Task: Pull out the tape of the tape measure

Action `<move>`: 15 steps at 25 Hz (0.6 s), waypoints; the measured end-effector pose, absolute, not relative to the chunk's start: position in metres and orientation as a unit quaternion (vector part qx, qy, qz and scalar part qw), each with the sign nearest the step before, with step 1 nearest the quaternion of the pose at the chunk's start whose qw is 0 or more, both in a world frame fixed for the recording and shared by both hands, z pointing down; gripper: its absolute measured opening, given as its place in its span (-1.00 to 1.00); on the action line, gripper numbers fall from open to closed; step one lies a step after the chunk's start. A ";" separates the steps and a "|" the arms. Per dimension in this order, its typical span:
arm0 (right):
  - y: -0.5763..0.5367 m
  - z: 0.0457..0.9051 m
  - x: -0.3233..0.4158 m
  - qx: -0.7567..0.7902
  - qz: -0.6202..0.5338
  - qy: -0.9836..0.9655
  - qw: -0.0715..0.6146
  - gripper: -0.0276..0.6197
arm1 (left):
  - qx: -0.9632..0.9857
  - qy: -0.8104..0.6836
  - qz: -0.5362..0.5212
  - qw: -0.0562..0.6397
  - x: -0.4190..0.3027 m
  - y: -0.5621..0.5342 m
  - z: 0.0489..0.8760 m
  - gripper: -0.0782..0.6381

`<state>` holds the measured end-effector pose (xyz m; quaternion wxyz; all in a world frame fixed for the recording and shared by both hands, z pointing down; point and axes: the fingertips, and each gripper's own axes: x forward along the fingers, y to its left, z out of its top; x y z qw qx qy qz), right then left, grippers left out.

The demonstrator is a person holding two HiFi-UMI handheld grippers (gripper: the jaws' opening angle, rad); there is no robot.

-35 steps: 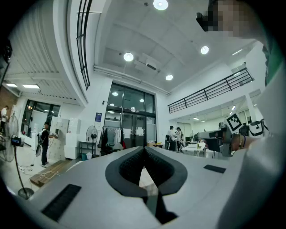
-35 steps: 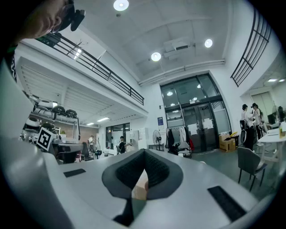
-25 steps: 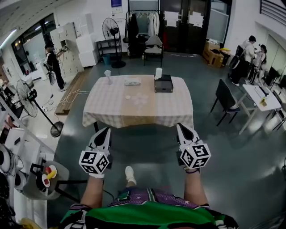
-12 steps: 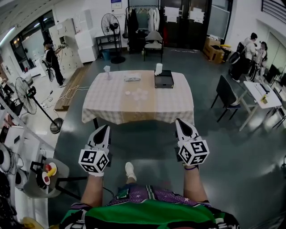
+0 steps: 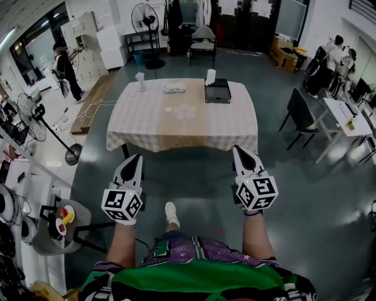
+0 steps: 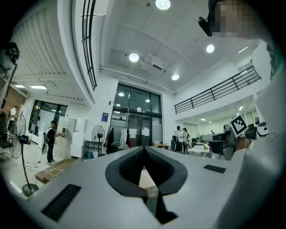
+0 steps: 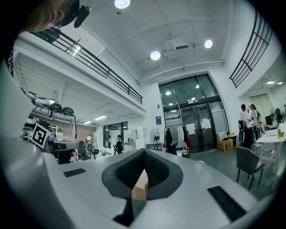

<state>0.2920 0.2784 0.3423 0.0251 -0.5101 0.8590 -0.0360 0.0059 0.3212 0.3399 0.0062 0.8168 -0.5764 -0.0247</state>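
Head view: high up, facing forward and steeply down past the left claw [image 5: 136,157] and right claw [image 5: 237,149], well back from the tabletop [image 5: 182,126]. Each gripper view: set right behind its own jaws, facing level across the room. Shared by all three: standing fan [image 5: 143,14] and clothes rack [image 5: 175,14] by the far wall.

Cover on worktop [image 5: 135,132]: checked cloth, matt, drapes soft over the edges. The floor [image 5: 317,194]: smooth, dark, semi-gloss, picks up light reflections. Shells of left tongs [image 5: 138,157] and right tongs [image 5: 237,149]: white matt plastic, smooth. Their pads [image 6: 127,166]: dark, ribbed, rubbery look. The box [image 5: 217,93] on the cloth: black, dull. The chair [image 5: 302,114]: black, matt. The doors [image 6: 134,120]: glass, glossy. Person's shirt [image 5: 194,279]: green cloth, slight sheen.
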 end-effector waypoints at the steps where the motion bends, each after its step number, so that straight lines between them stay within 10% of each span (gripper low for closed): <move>1: 0.275 0.342 0.291 -0.510 -0.037 0.859 0.025 -0.90 | 0.817 -0.576 -0.024 0.007 0.005 0.319 0.340 -0.72; 15: 0.199 0.340 0.263 -0.500 -0.038 0.865 0.011 -0.90 | 0.805 -0.592 -0.021 0.027 -0.029 0.251 0.353 -0.72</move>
